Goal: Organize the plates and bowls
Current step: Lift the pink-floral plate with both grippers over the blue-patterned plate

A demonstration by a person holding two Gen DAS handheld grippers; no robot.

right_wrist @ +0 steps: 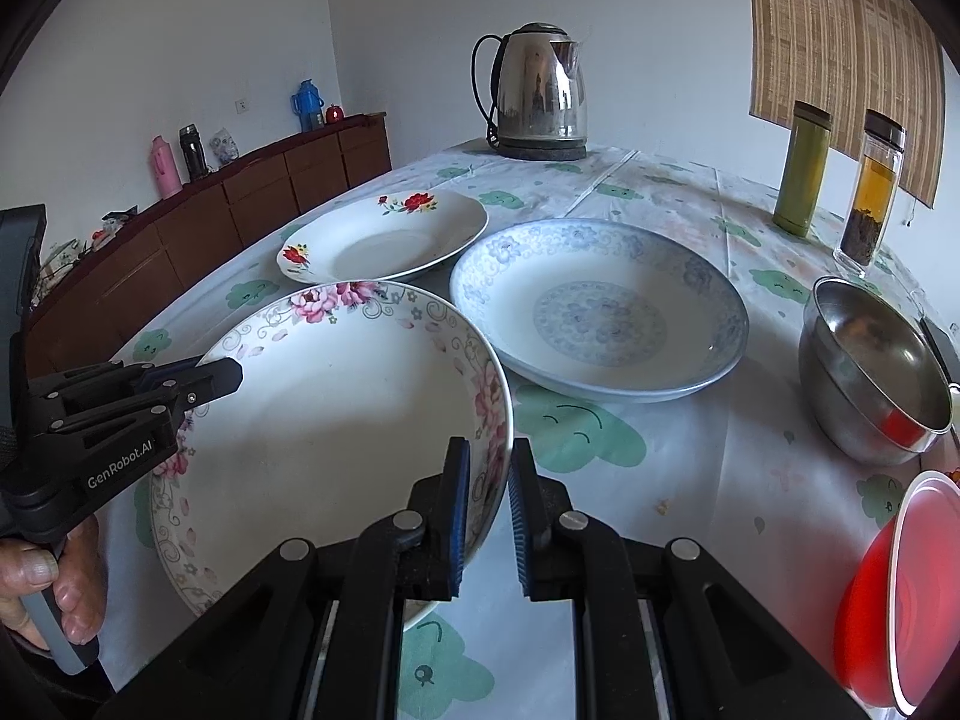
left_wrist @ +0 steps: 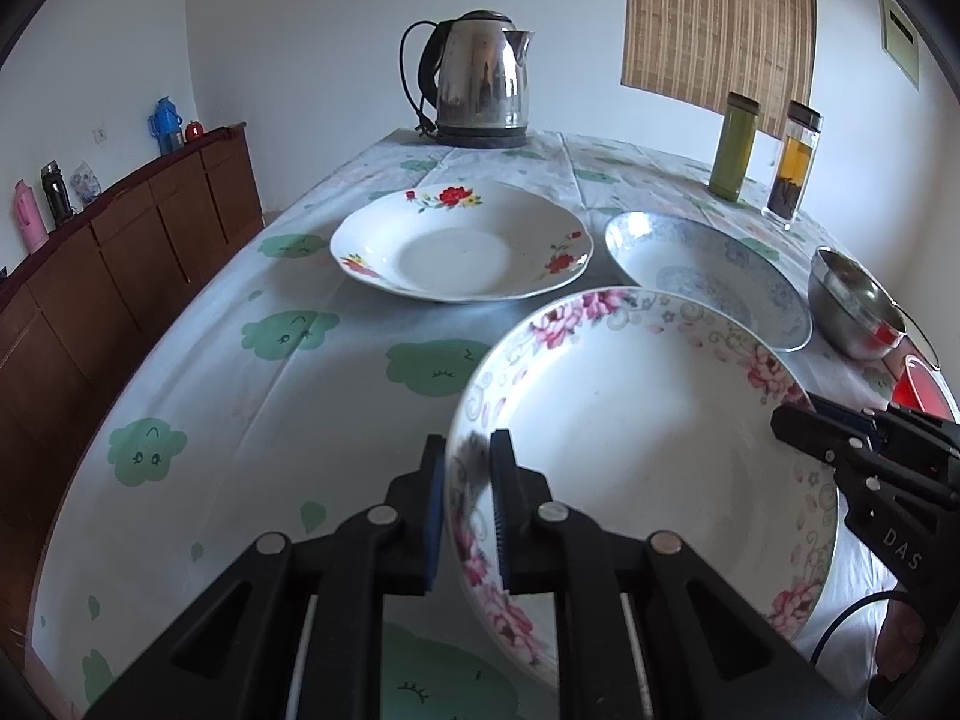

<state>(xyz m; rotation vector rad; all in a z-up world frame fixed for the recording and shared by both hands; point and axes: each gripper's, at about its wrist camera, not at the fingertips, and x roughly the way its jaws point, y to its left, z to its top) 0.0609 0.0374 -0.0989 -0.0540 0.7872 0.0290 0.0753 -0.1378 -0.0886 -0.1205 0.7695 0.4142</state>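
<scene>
A pink-flowered plate (left_wrist: pixel 636 444) (right_wrist: pixel 336 420) is held above the table by both grippers. My left gripper (left_wrist: pixel 468 462) (right_wrist: pixel 222 372) is shut on its left rim. My right gripper (right_wrist: pixel 489 474) (left_wrist: pixel 792 420) is shut on its right rim. A red-flowered plate (left_wrist: pixel 462 246) (right_wrist: pixel 384 234) lies on the table beyond. A blue-patterned plate (left_wrist: pixel 714 270) (right_wrist: pixel 600 312) lies to its right. A steel bowl (left_wrist: pixel 855 312) (right_wrist: pixel 870 372) stands at the right. A red bowl (right_wrist: pixel 900 594) (left_wrist: pixel 921 390) is at the near right.
A steel kettle (left_wrist: pixel 480 81) (right_wrist: pixel 540 90) stands at the table's far end. A green flask (left_wrist: pixel 732 147) (right_wrist: pixel 804 168) and a glass tea bottle (left_wrist: pixel 792 162) (right_wrist: pixel 870 186) stand at the far right. A wooden sideboard (left_wrist: pixel 120 240) runs along the left wall.
</scene>
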